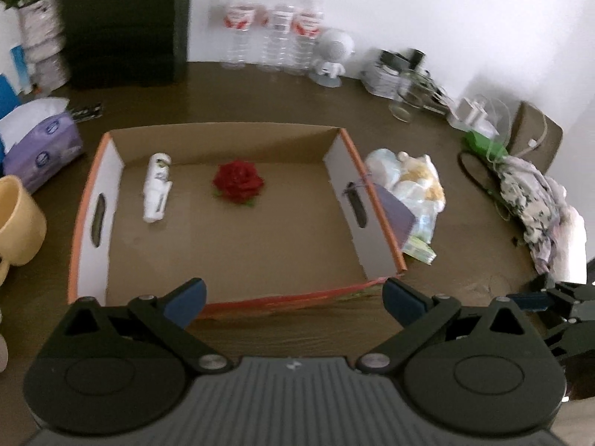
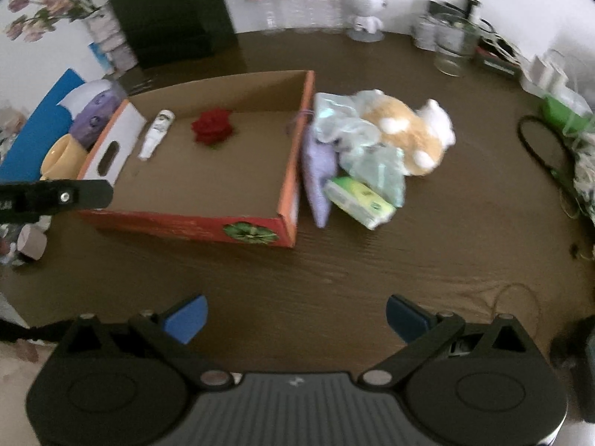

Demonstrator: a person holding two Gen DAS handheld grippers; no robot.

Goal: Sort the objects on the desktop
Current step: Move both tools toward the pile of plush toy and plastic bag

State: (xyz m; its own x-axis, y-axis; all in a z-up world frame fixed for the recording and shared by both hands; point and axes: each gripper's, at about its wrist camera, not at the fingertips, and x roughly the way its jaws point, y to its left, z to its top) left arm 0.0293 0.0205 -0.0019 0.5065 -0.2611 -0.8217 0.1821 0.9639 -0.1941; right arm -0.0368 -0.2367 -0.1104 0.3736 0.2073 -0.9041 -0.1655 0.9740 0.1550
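both my tools are empty and wide open: the left tool point(image 1: 293, 299) hangs at the near wall of the cardboard box point(image 1: 375, 200), the right tool point(image 2: 295, 317) over bare table point(image 2: 372, 260) in front of the box. the box already has a red rose point(image 1: 238, 182) and a small white tube point(image 1: 158, 187) on its floor, well apart from each other, so i judge the sorting is under way with more to bring in.

what is left lies just outside the box's right wall: a purple pouch point(image 2: 318, 171) leaning on that wall, a green tissue pack point(image 2: 359, 202), crinkly pale bags point(image 2: 357, 137) and a plush toy point(image 2: 409, 130) on top of the heap. my guess is the right tool goes next, being nearer that pile. it needs to reach forward, straddle one item, likely the tissue pack at the near edge, close, then lift over the wall. the pile is tangled, so a pinch may drag a neighbour along.
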